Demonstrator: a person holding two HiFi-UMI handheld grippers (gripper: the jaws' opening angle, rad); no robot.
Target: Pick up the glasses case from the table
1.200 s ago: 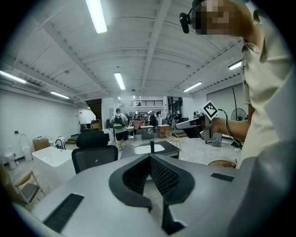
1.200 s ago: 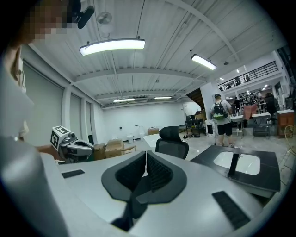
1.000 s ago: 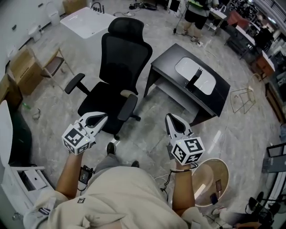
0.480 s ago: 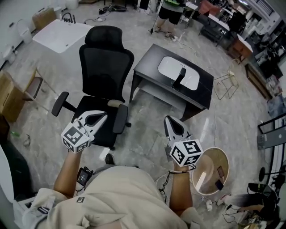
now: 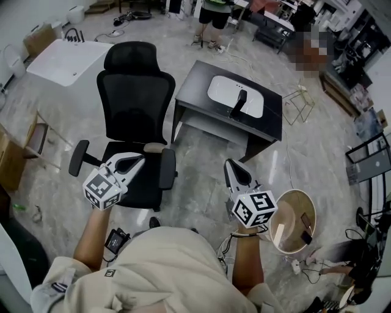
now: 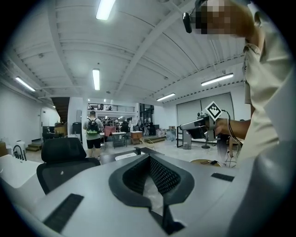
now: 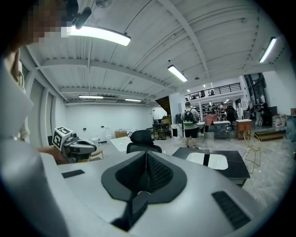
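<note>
The glasses case (image 5: 237,104) is a dark, narrow object on a white oval pad (image 5: 223,93) on the black table (image 5: 201,76), ahead of both grippers. It also shows in the right gripper view (image 7: 206,160). My left gripper (image 5: 138,160) hangs over the office chair's seat, jaws shut and empty. To the right, over the floor and short of the table, my right gripper (image 5: 230,164) is likewise shut and empty. In their own views, the left gripper (image 6: 149,158) and right gripper (image 7: 146,154) show closed tips with nothing between them.
A black office chair (image 5: 135,92) stands left of the table. A white tub-like slab (image 5: 61,61) lies at far left. A round wooden bin (image 5: 296,211) sits by my right hand. A gold wire stool (image 5: 300,104) is beyond the table, and a person (image 5: 214,12) stands further back.
The view has swung, so the table and chair have slid leftward and closer to centre. Both grippers turned with it and stayed shut and empty.
</note>
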